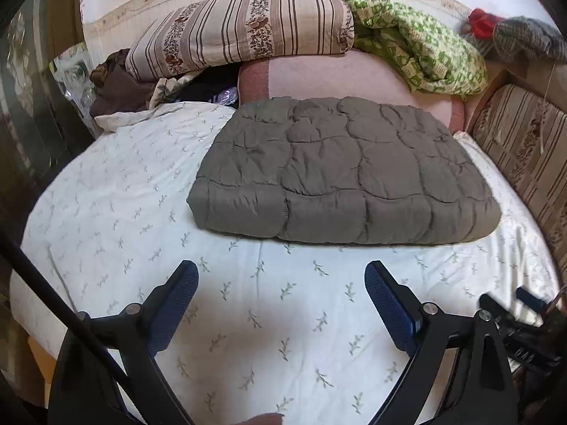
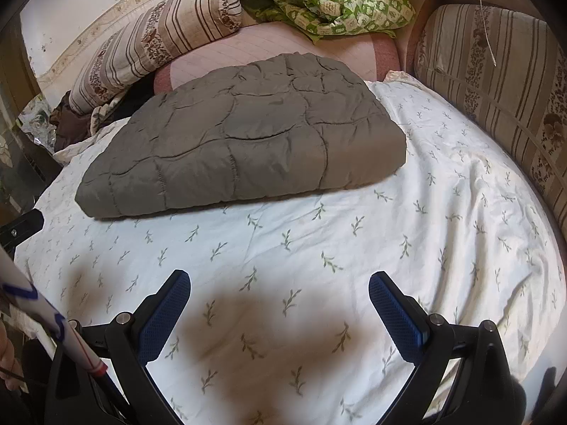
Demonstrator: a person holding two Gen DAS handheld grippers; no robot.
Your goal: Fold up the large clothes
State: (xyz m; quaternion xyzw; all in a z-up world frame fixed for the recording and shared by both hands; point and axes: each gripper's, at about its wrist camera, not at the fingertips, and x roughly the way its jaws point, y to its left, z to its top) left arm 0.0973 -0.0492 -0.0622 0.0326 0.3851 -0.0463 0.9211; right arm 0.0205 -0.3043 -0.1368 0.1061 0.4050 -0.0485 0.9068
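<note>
A grey quilted garment (image 1: 340, 170) lies folded into a thick rectangle on the white leaf-print bed sheet (image 1: 141, 191). It also shows in the right wrist view (image 2: 241, 141). My left gripper (image 1: 281, 276) is open and empty, hovering over the sheet in front of the garment's near edge, apart from it. My right gripper (image 2: 280, 285) is open and empty too, over the sheet in front of the garment. The right gripper's fingertips (image 1: 524, 299) show at the right edge of the left wrist view.
A striped floral pillow (image 1: 241, 32) and a green patterned cloth (image 1: 418, 46) lie at the head of the bed on a pink blanket (image 1: 336, 78). A striped cushion (image 2: 496, 81) lines the right side. Dark clothes (image 1: 117, 85) are heaped at the far left.
</note>
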